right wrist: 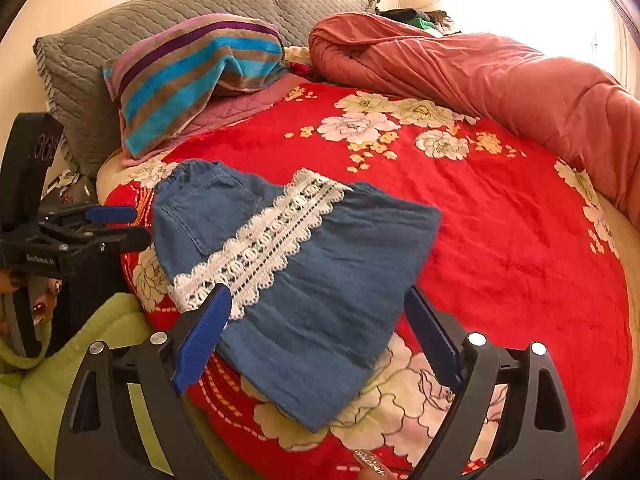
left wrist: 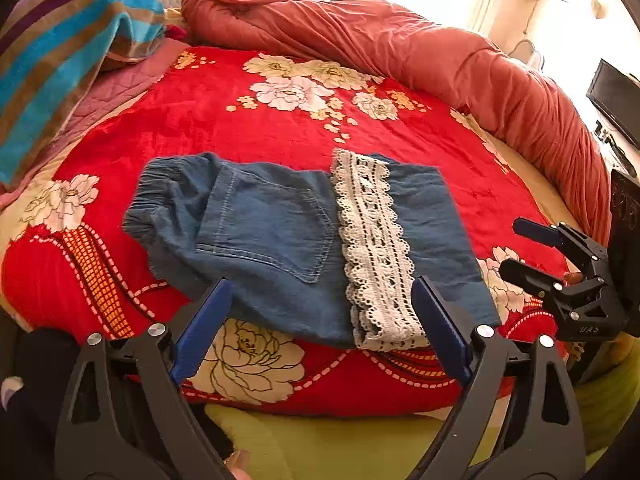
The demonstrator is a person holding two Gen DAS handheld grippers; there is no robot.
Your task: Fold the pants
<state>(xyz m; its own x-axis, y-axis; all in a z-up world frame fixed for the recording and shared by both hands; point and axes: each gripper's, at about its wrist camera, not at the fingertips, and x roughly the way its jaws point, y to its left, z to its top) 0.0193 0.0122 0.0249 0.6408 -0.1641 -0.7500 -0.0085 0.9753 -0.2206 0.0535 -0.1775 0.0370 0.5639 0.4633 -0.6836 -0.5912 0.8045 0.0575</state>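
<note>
Blue denim pants (left wrist: 272, 232) (right wrist: 340, 260) lie folded into a compact shape on the red floral blanket (left wrist: 240, 132) (right wrist: 500, 220). A white lace band (left wrist: 372, 248) (right wrist: 260, 248) crosses the top, and a back pocket shows on the left part. My left gripper (left wrist: 322, 286) hovers open over the pants' near edge, its blue pads spread wide and pressing on nothing. My right gripper (right wrist: 316, 292) is likewise open above the near corner. In the right wrist view the left gripper (right wrist: 104, 224) sits at the far left. In the left wrist view the right gripper (left wrist: 552, 256) sits at the far right.
A rolled coral duvet (left wrist: 400, 48) (right wrist: 500, 76) runs along the bed's far and right side. A striped towel (left wrist: 60, 60) (right wrist: 192, 72) and grey pillows (right wrist: 120, 40) lie at the head. A green cushion (left wrist: 320, 440) (right wrist: 100, 340) borders the near edge. A hand (right wrist: 44, 304) grips the left handle.
</note>
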